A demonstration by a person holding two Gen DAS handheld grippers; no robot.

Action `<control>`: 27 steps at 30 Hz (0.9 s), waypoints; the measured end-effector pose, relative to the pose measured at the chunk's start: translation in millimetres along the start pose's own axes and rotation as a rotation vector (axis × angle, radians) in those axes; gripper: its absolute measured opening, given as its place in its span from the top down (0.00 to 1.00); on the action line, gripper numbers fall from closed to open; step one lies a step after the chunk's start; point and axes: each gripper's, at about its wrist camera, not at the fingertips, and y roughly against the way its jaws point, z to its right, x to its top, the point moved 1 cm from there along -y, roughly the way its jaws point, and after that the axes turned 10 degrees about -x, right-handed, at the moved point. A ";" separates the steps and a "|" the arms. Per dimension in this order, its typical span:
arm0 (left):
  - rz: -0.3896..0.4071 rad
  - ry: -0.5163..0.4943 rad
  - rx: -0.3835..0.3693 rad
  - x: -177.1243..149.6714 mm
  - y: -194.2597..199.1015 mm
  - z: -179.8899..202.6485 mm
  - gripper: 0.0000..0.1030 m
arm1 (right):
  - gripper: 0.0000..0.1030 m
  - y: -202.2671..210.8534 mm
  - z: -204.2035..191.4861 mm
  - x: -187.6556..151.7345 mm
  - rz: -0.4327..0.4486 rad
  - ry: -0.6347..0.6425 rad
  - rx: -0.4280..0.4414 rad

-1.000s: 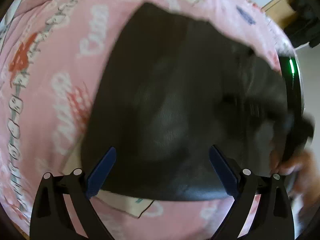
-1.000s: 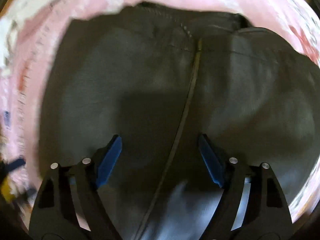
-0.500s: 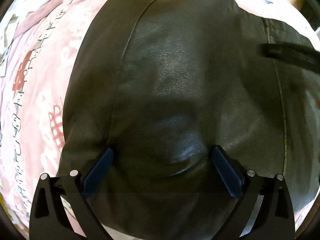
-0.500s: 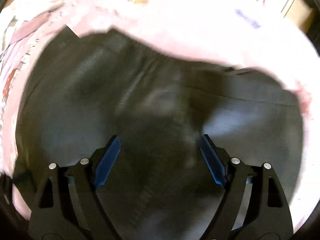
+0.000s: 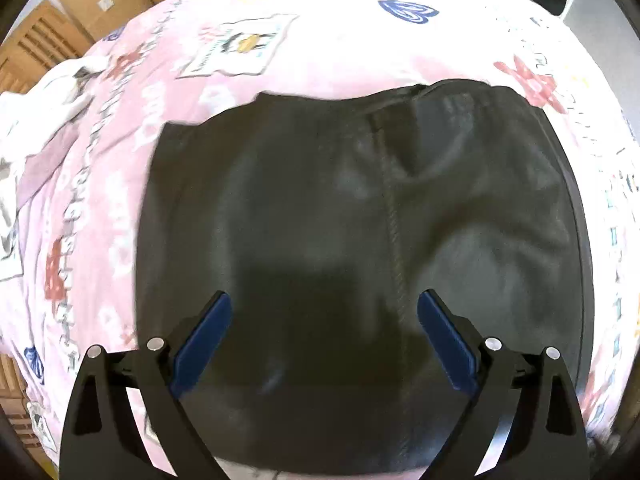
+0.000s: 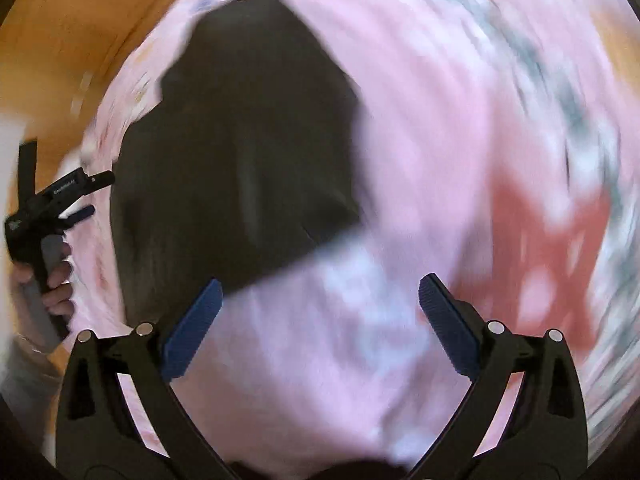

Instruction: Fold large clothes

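The black leather garment point(image 5: 360, 240) lies flat on the pink printed bedspread point(image 5: 320, 48), and from my left wrist camera it fills most of the view, with a long seam point(image 5: 394, 220) running down it from the far edge toward me. To its left I see the bedspread with red and white prints and, at the far left edge, a bunched pale cloth point(image 5: 24, 120). Wooden furniture point(image 5: 44, 40) shows beyond the bed at the upper left. My left gripper point(image 5: 320, 336) hangs over the near part of the garment with its blue pads point(image 5: 202, 344) spread wide and nothing between them; the pads do not press on the leather.

In my right wrist camera the picture is heavily smeared. At the far left a hand point(image 6: 52, 284) grips the handle of the other gripper point(image 6: 86, 196), beside the garment's left edge. The garment point(image 6: 240, 152) sits in the upper left half, dark against the pink bedspread point(image 6: 440, 120). My right gripper point(image 6: 320, 324) is over bare bedspread just past the garment's near corner, and its jaws have just been opening: they stand wide apart and hold nothing. A red print point(image 6: 560, 232) blurs past on the right.
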 end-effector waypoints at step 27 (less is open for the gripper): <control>-0.202 0.335 0.003 -113.2 -30.9 -24.8 0.73 | 0.18 -61.3 -6.1 45.1 0.045 -0.359 0.203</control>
